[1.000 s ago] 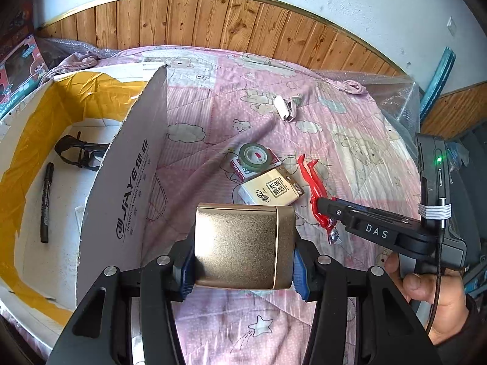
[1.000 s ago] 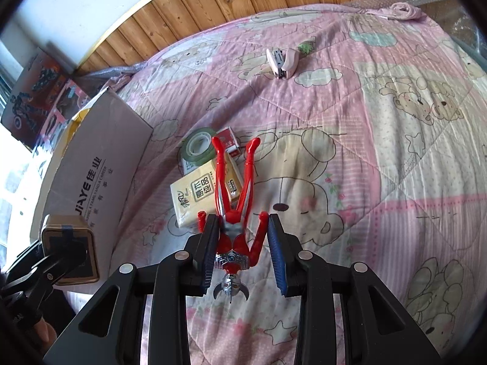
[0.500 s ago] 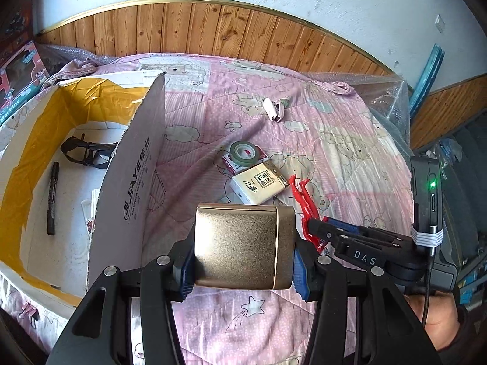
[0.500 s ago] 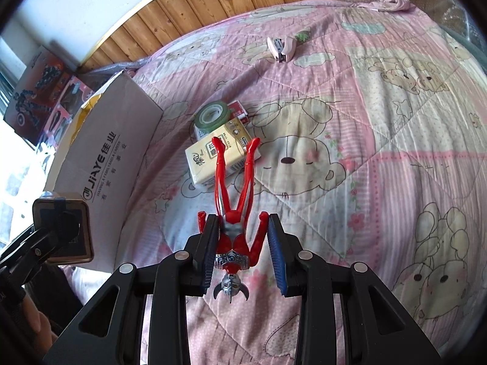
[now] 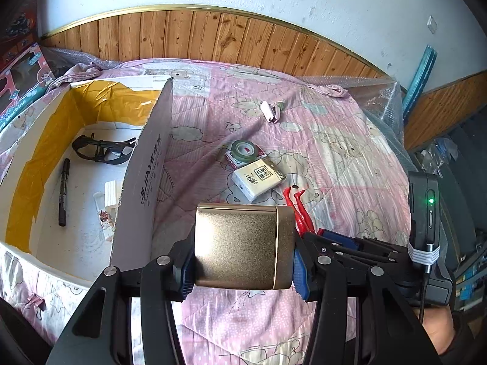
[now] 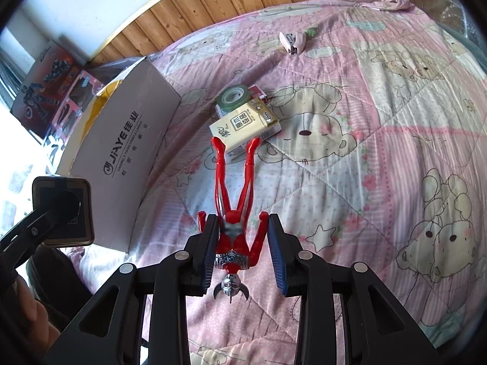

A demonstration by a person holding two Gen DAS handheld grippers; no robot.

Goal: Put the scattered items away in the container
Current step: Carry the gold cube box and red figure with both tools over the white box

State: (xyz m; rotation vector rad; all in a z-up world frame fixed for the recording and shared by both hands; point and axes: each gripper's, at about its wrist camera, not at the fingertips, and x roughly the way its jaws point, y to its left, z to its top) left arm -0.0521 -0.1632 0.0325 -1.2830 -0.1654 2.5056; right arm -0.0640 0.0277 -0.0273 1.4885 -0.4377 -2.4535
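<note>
Gripping a gold box [image 5: 243,248], the left hand-held gripper [image 5: 243,261] sits nearer the cardboard box [image 5: 143,182] at frame left; the right hand-held gripper [image 6: 242,252] clamps a red figure [image 6: 234,203], legs pointing away.

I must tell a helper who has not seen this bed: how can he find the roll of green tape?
Start at the cardboard box on the pink bedspread. The small pile beside it holds the roll of green tape, lying flat on a red-and-white pack and next to the tissue pack. It is the only round, ring-shaped thing there.
</note>
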